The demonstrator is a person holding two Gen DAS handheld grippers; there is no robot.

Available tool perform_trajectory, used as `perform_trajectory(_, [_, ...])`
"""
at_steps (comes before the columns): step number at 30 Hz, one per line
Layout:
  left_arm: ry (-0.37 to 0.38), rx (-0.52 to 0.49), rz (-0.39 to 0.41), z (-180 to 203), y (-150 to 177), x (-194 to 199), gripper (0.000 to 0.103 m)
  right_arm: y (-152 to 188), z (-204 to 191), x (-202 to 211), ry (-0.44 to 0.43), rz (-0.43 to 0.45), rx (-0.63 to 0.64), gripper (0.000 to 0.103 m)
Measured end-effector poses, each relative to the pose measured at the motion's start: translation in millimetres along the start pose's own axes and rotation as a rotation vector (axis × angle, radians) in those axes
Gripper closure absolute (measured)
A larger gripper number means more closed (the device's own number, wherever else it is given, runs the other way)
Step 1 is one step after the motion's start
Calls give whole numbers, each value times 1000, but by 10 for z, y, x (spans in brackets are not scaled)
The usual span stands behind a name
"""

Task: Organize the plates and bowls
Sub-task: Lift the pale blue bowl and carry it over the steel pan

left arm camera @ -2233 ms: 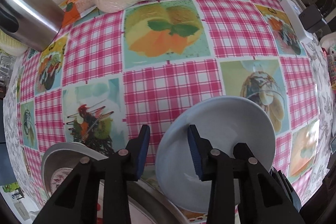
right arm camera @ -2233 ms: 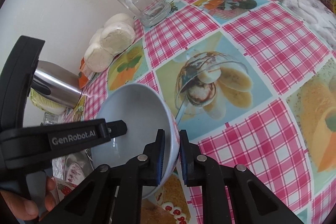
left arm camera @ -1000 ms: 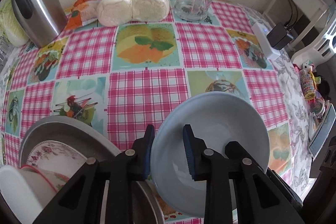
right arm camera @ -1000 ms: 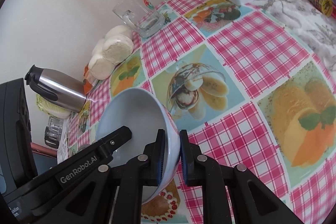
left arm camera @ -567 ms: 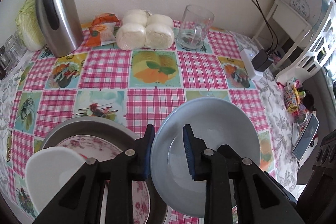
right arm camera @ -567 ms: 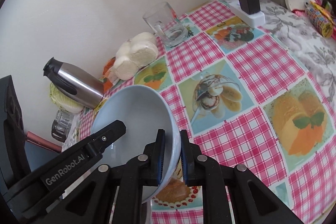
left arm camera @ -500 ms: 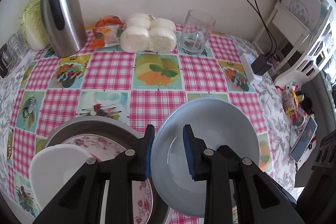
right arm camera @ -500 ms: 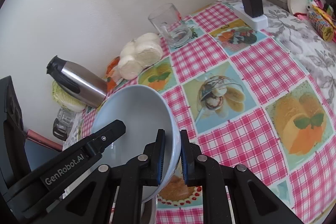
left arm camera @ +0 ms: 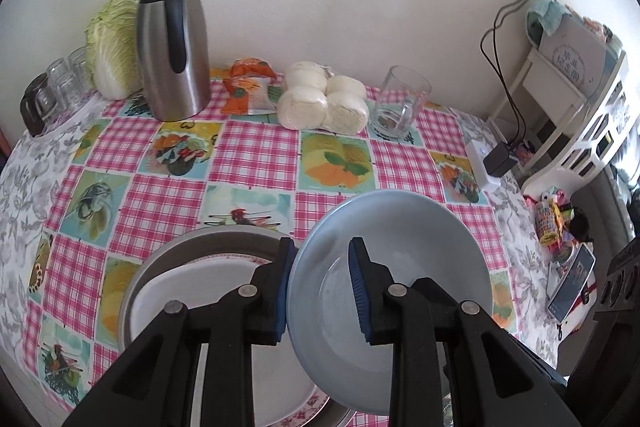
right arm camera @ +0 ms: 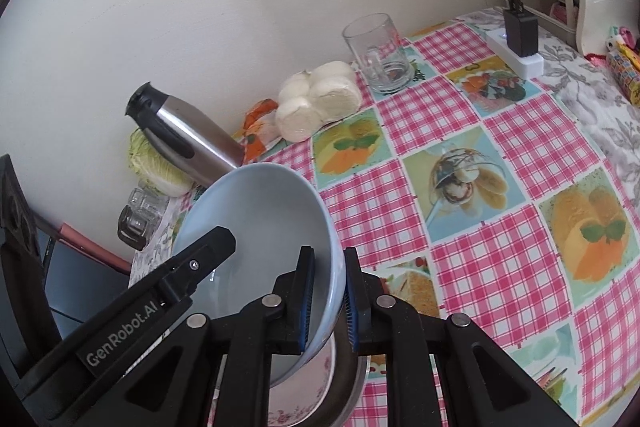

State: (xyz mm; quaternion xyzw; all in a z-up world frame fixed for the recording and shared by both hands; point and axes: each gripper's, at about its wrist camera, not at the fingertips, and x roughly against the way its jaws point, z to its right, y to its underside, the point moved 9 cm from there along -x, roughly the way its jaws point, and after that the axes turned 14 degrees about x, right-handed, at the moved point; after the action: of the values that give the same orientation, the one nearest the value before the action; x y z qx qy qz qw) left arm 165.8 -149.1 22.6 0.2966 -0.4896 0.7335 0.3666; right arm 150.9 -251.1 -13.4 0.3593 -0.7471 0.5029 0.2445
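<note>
You hold the pale blue bowl [left arm camera: 394, 291] with both grippers at once. Your left gripper [left arm camera: 320, 291] straddles the bowl's near rim, one pad outside and one inside, though it is hard to tell whether the inner pad truly presses on the wall. Your right gripper [right arm camera: 326, 299] has its fingers pinched tight on the bowl's [right arm camera: 260, 227] opposite rim, wall clamped between the blue pads. The bowl is tilted and off the tablecloth [left arm camera: 256, 155], just beside and partly over the metal basin [left arm camera: 160, 259].

Inside that basin lies a white plate [left arm camera: 168, 291] on top of a floral-rimmed plate [left arm camera: 236, 259], right under your left fingers; the bowl hides the basin's right side. Beyond the basin, against the wall, stand a steel thermos jug [left arm camera: 172, 47], a napa cabbage [left arm camera: 112, 43] to its left and some small glasses [left arm camera: 60, 83] further left. To the jug's right sit an orange packet [left arm camera: 248, 87], a bag of white buns [left arm camera: 324, 103] and an empty glass mug [left arm camera: 400, 103]. Far right of the basin, a white power strip [left arm camera: 480, 163] with a black adapter lies on the cloth, and a phone [left arm camera: 570, 283] lies by the table edge.
</note>
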Motion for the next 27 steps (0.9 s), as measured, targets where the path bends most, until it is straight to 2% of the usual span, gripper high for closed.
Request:
perform_trajectory(11, [23,116,92,-467,-99,347,74,32,-531,-5,-38,0,89,87])
perform_trajectory(27, [32,196,168,-976,-94,680,74,151,-1114,-12,-64,-10,205,87])
